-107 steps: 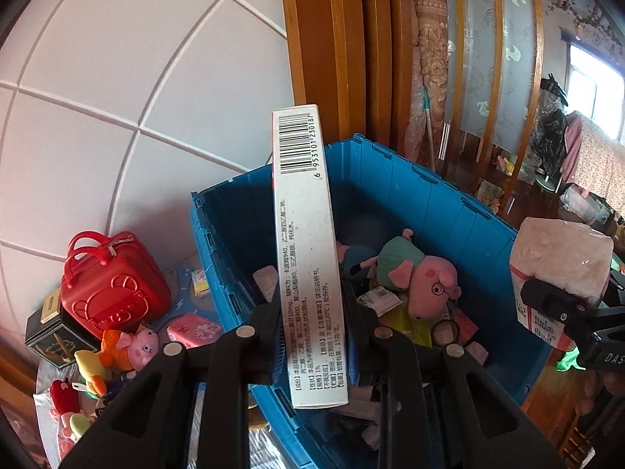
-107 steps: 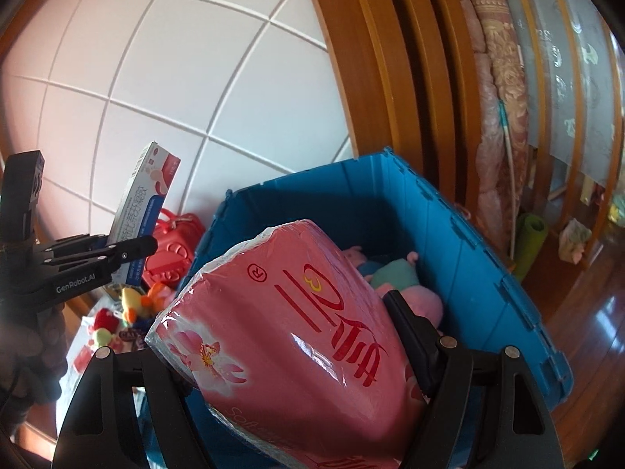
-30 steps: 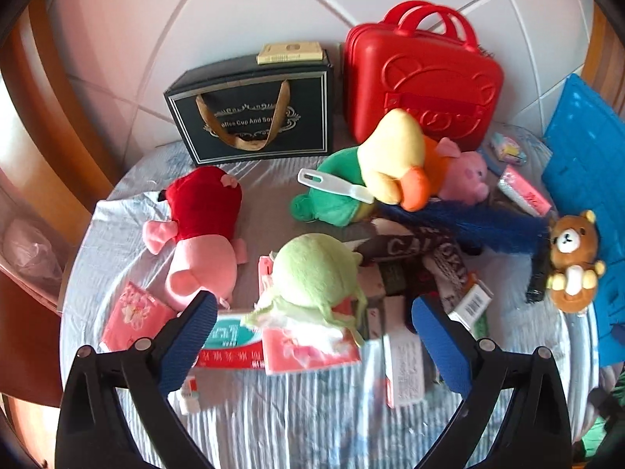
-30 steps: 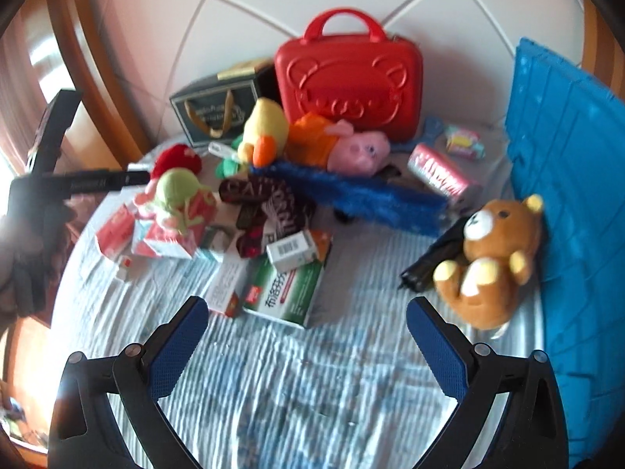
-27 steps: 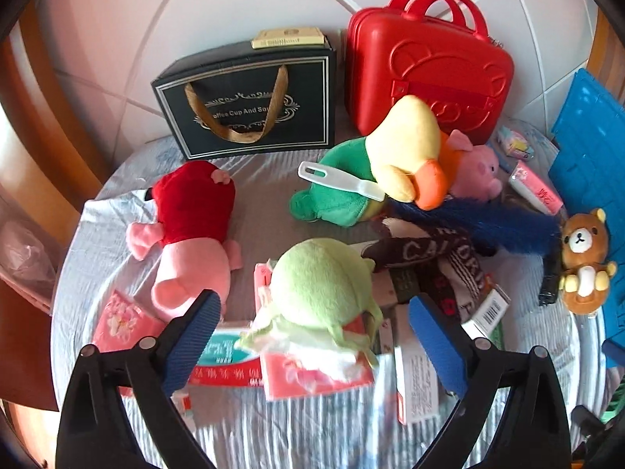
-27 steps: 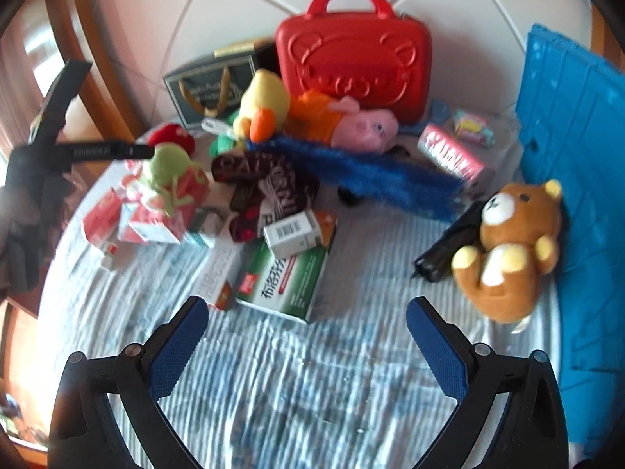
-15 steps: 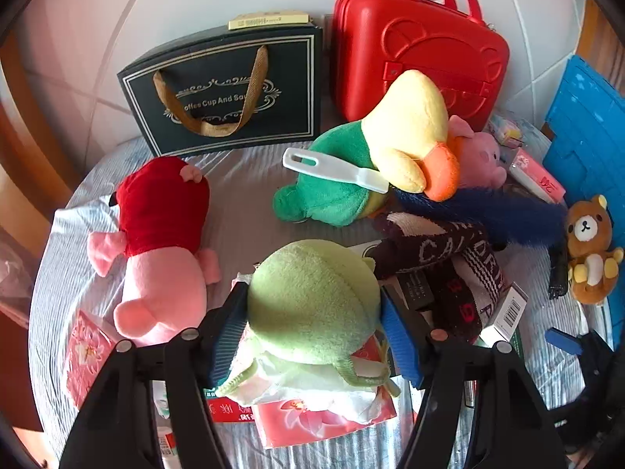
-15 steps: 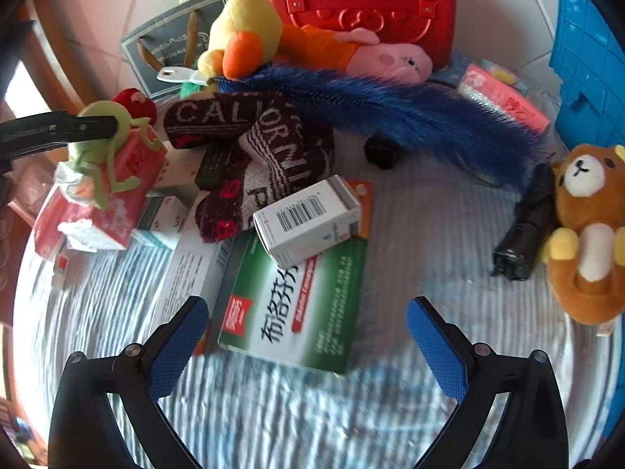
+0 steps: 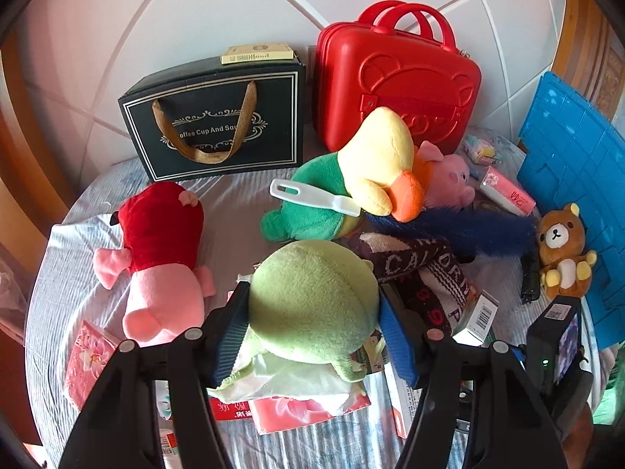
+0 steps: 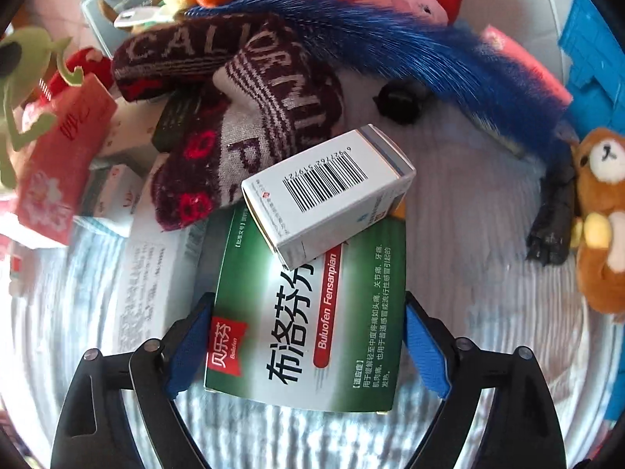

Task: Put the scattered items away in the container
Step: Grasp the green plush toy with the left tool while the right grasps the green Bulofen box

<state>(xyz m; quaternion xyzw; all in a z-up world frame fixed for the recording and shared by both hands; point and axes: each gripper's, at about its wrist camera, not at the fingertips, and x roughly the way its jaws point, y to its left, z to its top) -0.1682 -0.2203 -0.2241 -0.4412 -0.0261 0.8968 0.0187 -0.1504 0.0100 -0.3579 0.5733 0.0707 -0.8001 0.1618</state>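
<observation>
My left gripper (image 9: 312, 293) is shut on a pale green plush toy (image 9: 312, 312), with both blue pads pressed into its sides; the toy rests on pink tissue packs (image 9: 304, 406). My right gripper (image 10: 306, 305) points steeply down with its jaws closing. A flat green medicine box (image 10: 312, 324) lies between them on the striped cloth, and the pads stand just beside its long edges. A small white barcoded box (image 10: 328, 191) lies across the green box's far end. The blue container (image 9: 566, 179) stands at the right edge.
A red case (image 9: 398, 82) and a black gift bag (image 9: 218, 129) stand at the back. Around them lie a red-and-pink plush pig (image 9: 156, 258), a duck plush (image 9: 375, 168), blue fur (image 10: 429, 47), a knitted maroon cloth (image 10: 250, 78), a brown bear (image 10: 601, 215) and more boxes (image 10: 148, 273).
My left jaws came together on the green plush toy. My right gripper dropped down over the green medicine box, and its jaws have narrowed around it.
</observation>
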